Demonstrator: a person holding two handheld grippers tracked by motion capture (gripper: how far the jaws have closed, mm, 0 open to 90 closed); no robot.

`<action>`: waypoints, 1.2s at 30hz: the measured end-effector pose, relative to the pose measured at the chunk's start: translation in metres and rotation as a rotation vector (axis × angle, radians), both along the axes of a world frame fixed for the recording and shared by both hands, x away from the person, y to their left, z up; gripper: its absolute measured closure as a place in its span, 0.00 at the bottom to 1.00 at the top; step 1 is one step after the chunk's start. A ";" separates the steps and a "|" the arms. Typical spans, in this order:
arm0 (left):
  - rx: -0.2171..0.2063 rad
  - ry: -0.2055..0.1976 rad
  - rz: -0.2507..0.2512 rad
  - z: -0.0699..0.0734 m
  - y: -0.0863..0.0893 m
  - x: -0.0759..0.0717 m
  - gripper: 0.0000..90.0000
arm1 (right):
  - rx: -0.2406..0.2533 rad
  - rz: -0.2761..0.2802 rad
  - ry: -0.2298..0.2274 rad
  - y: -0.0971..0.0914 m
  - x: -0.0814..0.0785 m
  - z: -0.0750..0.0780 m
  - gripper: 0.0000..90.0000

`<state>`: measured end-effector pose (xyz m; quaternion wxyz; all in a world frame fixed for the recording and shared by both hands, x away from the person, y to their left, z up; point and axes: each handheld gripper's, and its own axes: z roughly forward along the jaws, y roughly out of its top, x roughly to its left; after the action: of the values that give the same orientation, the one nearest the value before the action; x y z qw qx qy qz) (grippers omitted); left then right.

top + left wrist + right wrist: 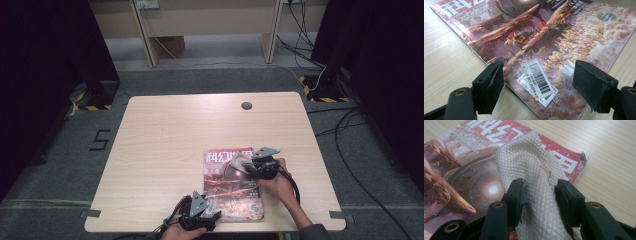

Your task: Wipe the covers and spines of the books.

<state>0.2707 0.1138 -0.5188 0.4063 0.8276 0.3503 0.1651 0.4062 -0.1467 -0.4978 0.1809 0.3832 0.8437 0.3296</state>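
A magazine [232, 187] with a red title and a reddish-brown cover lies flat on the pale wooden table [165, 130], near the front edge. My right gripper [248, 167] is over its top right part, shut on a cream waffle-textured cloth [529, 162] that hangs down onto the cover [461, 170]. The cloth [239, 161] rests on the title area. My left gripper [214, 216] stands open at the magazine's near left corner. Its jaws straddle the barcode label [536, 80] on the cover [564, 37], with nothing pinched between them.
A round cable hole [246, 105] sits near the table's far edge. Cables [350, 125] trail over the grey floor on the right. Pale desk legs [150, 45] stand behind the table, and dark curtains hang at both sides.
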 end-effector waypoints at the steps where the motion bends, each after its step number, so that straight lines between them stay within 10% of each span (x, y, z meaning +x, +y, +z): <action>1: 0.000 0.000 0.000 0.000 0.000 0.000 0.26 | -0.009 0.007 -0.007 0.002 -0.002 0.000 0.65; 11: 0.001 -0.001 -0.001 0.000 0.000 0.000 0.26 | 0.019 0.095 0.007 0.015 -0.013 -0.002 0.62; 27: -0.001 0.001 -0.003 0.000 0.001 0.000 0.26 | -0.001 -0.062 -0.064 0.004 0.016 -0.004 0.63; 36: 0.000 -0.001 -0.002 0.000 0.000 0.000 0.26 | 0.027 0.042 -0.025 0.028 -0.007 -0.004 0.64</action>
<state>0.2707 0.1142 -0.5190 0.4064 0.8280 0.3493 0.1649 0.3990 -0.1189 -0.5021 0.1792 0.3635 0.8447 0.3497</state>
